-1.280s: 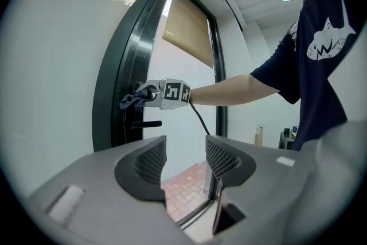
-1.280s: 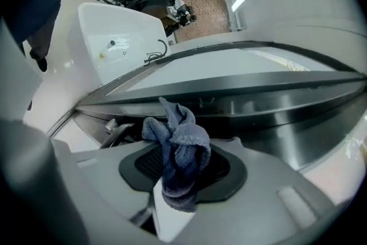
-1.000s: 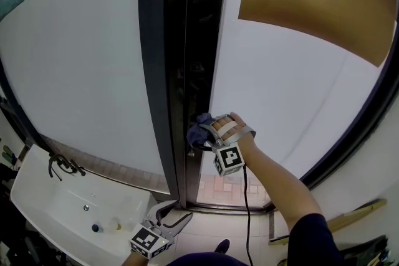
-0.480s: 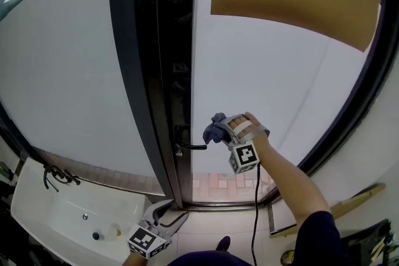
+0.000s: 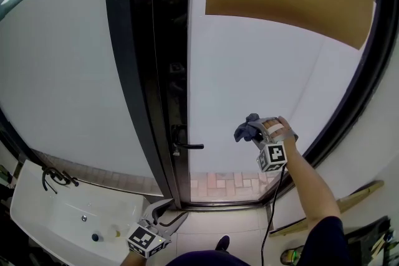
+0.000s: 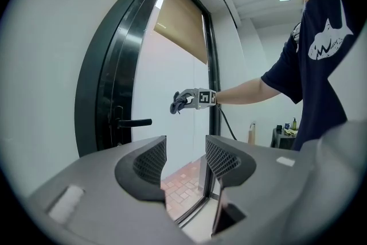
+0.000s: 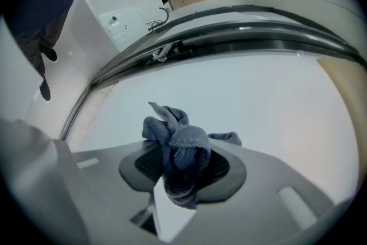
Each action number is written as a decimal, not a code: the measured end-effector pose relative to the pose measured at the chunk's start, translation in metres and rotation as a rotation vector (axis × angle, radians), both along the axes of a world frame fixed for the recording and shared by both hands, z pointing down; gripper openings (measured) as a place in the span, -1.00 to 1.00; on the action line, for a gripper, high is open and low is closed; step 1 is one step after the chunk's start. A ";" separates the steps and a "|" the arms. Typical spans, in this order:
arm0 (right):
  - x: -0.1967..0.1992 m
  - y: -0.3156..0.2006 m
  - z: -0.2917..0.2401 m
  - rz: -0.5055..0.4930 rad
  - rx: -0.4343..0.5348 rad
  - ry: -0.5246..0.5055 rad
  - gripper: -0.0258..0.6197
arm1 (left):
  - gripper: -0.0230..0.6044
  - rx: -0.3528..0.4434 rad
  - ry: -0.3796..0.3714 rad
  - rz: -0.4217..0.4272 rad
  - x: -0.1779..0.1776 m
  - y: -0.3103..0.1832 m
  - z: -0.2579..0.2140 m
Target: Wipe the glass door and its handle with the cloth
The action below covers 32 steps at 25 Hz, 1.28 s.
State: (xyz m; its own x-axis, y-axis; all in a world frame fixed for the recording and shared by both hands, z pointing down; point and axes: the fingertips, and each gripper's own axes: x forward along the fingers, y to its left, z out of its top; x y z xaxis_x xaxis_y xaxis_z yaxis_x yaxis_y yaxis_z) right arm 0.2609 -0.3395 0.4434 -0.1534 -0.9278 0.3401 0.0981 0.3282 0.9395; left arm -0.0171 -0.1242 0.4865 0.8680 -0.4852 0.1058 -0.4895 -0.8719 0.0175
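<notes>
Two claws in play, but only one is doing any work. The right claw (image 7: 182, 169) is clamped on a crumpled blue-grey terry cloth (image 7: 175, 143), which is bunched between its jaws and pokes out toward the pane. The left claw (image 6: 184, 160) hangs low with its jaws apart and nothing in them.

The cloth is at the lower right of the frosted white glass door (image 5: 268, 65) in its black frame. It's close up against the glass, though I can't swear it's touching, and it's well apart from the black lever handle (image 5: 189, 146) at the door's left edge.

My guess is the glass is mid-wipe. No streaks show, so I can't say how much is covered or whether the handle has had its turn.

Count: two claws, one cloth, one door, one handle, plus one white ceramic basin (image 5: 37, 202) at the lower left.
</notes>
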 end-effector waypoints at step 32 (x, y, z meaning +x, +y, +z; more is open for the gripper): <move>-0.196 -0.038 0.012 -0.212 -0.095 -0.141 -0.48 | -0.26 -0.006 0.019 -0.075 -0.017 0.005 -0.008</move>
State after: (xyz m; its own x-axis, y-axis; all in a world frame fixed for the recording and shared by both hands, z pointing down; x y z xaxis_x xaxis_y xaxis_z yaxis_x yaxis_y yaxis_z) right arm 0.0646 -0.3779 0.4557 -0.3930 -0.8350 0.3851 0.0439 0.4013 0.9149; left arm -0.0341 -0.1195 0.4783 0.8313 -0.5481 0.0929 -0.5527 -0.8327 0.0328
